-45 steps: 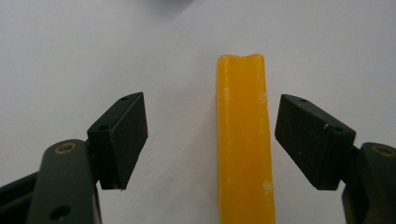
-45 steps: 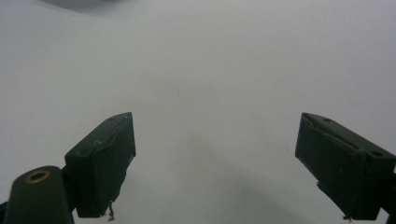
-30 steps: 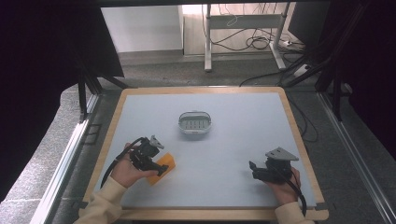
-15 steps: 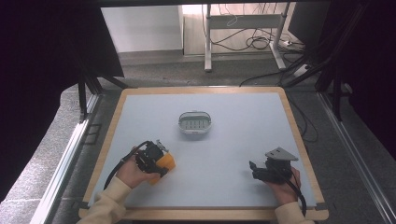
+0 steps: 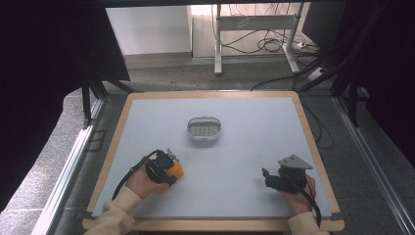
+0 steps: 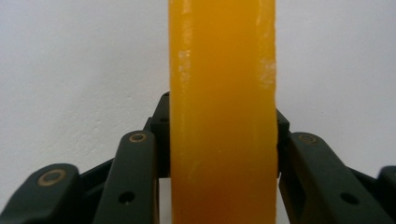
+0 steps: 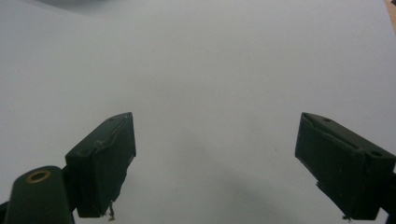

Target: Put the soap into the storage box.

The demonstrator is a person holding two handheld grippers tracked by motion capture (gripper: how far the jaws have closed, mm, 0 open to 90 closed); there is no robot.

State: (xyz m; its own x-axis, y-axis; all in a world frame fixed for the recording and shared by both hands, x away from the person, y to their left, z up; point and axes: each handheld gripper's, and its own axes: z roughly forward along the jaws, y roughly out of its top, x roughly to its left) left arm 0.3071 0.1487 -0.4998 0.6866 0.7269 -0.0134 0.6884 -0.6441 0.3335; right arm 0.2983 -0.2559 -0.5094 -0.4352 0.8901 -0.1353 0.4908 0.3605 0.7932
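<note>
Left gripper (image 5: 164, 168) fingers clamp the orange block (image 6: 223, 112) at lower left; right gripper (image 5: 274, 179) fingers gape, idle at lower right. Likely headed for the dish (image 5: 204, 129) at centre: keep the squeeze, lift clear of the desk (image 5: 254, 112), lower in level.

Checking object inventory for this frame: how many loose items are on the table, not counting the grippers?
2. An orange block near the front left, clamped in the left gripper, and a small grey oval tray at mid-table. The right gripper is open over bare table.

waxy glossy orange block (image 6: 223, 112), matt pale table (image 5: 254, 147), wooden rim
</note>
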